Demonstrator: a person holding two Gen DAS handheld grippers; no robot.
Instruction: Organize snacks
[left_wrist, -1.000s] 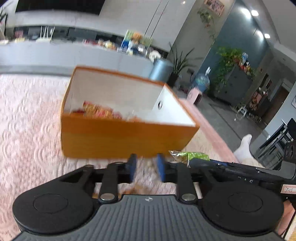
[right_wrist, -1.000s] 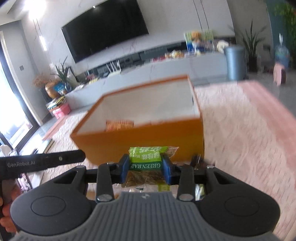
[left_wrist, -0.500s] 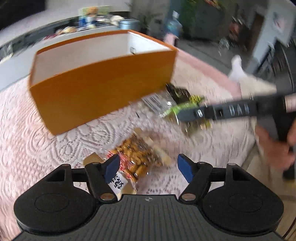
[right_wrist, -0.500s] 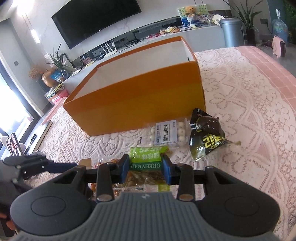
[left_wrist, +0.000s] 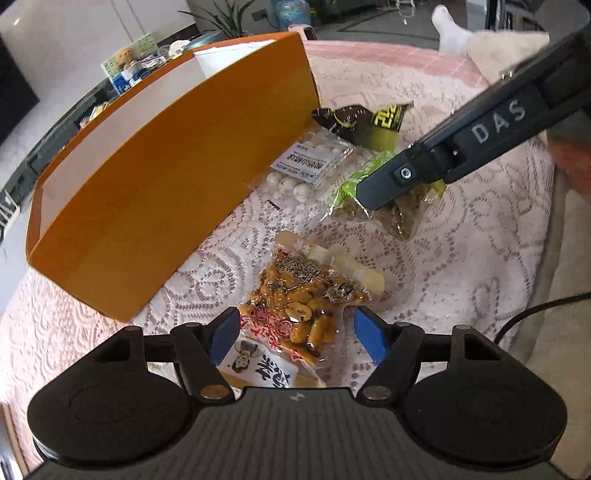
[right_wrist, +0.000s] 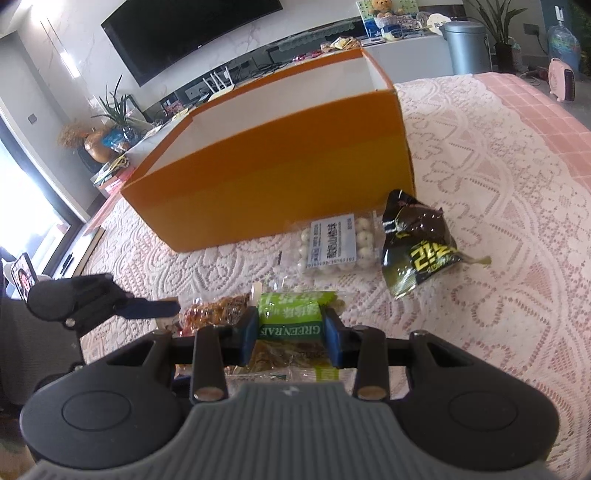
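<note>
An orange cardboard box with a white inside stands on the pink lace cloth. In front of it lie a clear packet of white balls, a dark packet with yellow print and a clear packet of orange peanuts. My left gripper is open, its blue pads on either side of the peanut packet without pressing it. My right gripper is shut on a green raisin packet, low over the cloth. The box rises just behind it.
The lace cloth stretches right of the box to a pink edge. The white ball packet and the dark packet lie beyond my right gripper. A person's socked foot shows past the table. A TV and sideboard line the far wall.
My left gripper has opened wide, rolled and dropped from in front of the box to the peanut packet. My right gripper has sunk toward the cloth, still holding the green packet.
</note>
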